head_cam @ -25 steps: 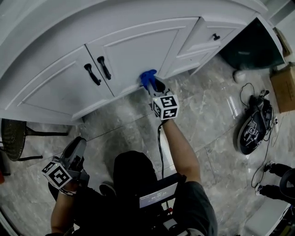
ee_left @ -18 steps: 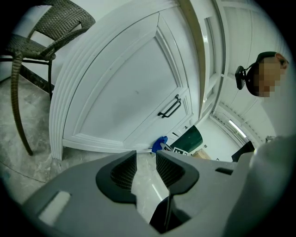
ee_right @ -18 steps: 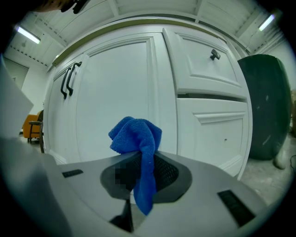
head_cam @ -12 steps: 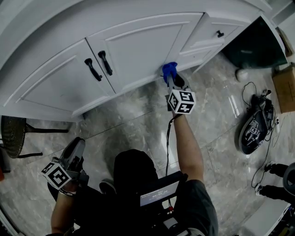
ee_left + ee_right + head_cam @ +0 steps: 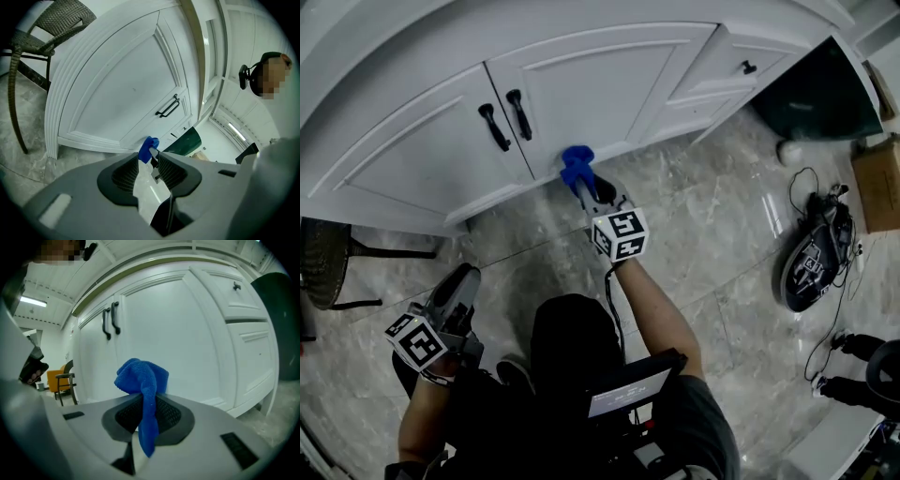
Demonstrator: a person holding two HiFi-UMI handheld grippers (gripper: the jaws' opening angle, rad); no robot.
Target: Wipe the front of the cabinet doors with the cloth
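My right gripper [image 5: 582, 185] is shut on a blue cloth [image 5: 576, 163] and holds it against the bottom rail of the right white cabinet door [image 5: 591, 84], close to the seam with the left door [image 5: 412, 159]. Two black handles [image 5: 506, 120] flank that seam. In the right gripper view the cloth [image 5: 143, 376] bunches above the right gripper [image 5: 145, 397], and a tail hangs between the pads. My left gripper [image 5: 453, 292] hangs low at the left, away from the cabinet. Seen in its own view, the left gripper [image 5: 147, 164] is slightly open with nothing in it.
A wicker chair [image 5: 319, 272] stands left of the cabinet. At the right are a drawer with a black knob [image 5: 748, 67], a dark bin [image 5: 816, 94], a cardboard box [image 5: 874, 178], and a device with cables [image 5: 811, 258] on the marble floor [image 5: 703, 225].
The right gripper swept the cloth right along the door's bottom edge, then back left, and now sits nearer the door seam. The left gripper has hardly moved.
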